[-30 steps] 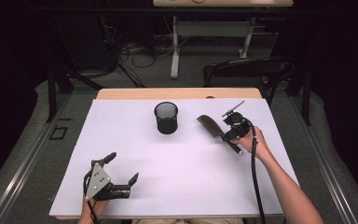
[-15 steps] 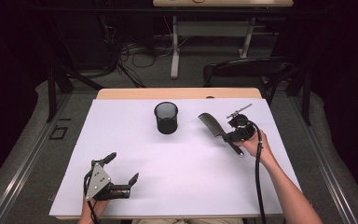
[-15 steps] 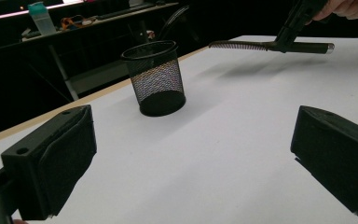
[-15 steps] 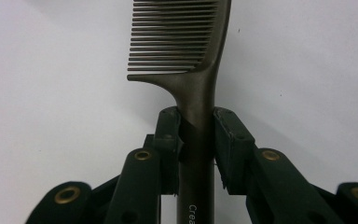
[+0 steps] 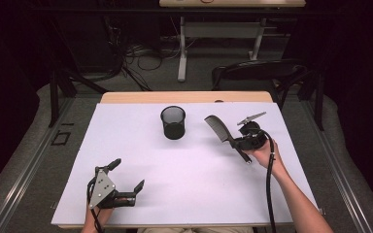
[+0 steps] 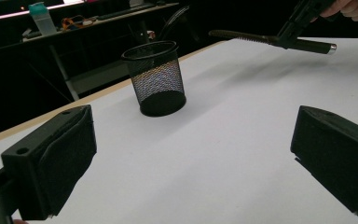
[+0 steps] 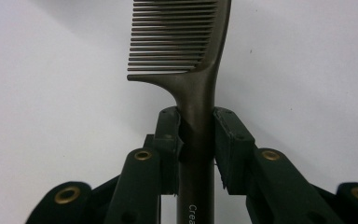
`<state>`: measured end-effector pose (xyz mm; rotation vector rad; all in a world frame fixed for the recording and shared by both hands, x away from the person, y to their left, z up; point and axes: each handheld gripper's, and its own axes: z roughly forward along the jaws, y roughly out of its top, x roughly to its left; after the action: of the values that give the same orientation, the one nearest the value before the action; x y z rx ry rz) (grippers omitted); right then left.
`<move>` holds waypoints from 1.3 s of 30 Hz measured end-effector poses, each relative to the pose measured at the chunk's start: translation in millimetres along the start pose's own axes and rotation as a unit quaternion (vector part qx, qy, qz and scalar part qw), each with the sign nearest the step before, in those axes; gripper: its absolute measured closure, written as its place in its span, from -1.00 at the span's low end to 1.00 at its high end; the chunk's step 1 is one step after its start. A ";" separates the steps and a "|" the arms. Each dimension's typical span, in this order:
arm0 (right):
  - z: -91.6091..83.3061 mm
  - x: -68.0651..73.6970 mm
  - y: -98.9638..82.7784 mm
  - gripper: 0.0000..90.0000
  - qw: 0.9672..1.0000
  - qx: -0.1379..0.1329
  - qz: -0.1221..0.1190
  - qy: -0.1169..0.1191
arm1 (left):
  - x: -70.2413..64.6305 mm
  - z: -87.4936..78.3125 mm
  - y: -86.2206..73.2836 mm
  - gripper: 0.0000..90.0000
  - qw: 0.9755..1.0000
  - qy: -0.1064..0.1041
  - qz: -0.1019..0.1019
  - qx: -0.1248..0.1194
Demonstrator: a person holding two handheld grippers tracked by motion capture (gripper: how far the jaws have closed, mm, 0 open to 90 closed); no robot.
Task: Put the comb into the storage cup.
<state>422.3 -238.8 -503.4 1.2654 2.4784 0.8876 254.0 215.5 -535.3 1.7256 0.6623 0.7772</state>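
Right gripper view: my right claw (image 7: pixel 198 140) grips comb (image 7: pixel 191 56) at its stiff, light handle, slippery there; left claw (image 5: pixel 126 177) released, idle on table (image 5: pixel 194 194)

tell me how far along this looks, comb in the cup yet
Not yet. Done: the right hand-held gripper has the comb clamped by its handle, lifted off the table. In hand: it hangs right of the mesh pen cup. Left: dropping it in. The left hand-held gripper rests open.

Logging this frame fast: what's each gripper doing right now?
Left gripper: open, holding nothing, low over the table.
Right gripper: shut on the comb handle, held above the table.
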 end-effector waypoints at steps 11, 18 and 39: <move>-5.7 4.8 -3.6 0.61 1.000 -0.029 -0.002 0.007 | -0.4 0.4 0.2 -1.00 1.000 -0.001 0.002 -0.001; -9.7 10.2 -6.2 0.61 0.999 -0.050 -0.008 0.013 | 0.4 0.6 0.4 -1.00 1.000 0.000 0.002 -0.001; -12.9 28.7 -6.0 0.61 0.995 -0.095 -0.017 0.032 | 0.0 0.6 0.5 -1.00 1.000 -0.003 0.004 -0.001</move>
<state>395.3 -224.1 -494.7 1.1442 2.3881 1.1401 254.4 215.1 -534.9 1.7279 0.6509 0.7773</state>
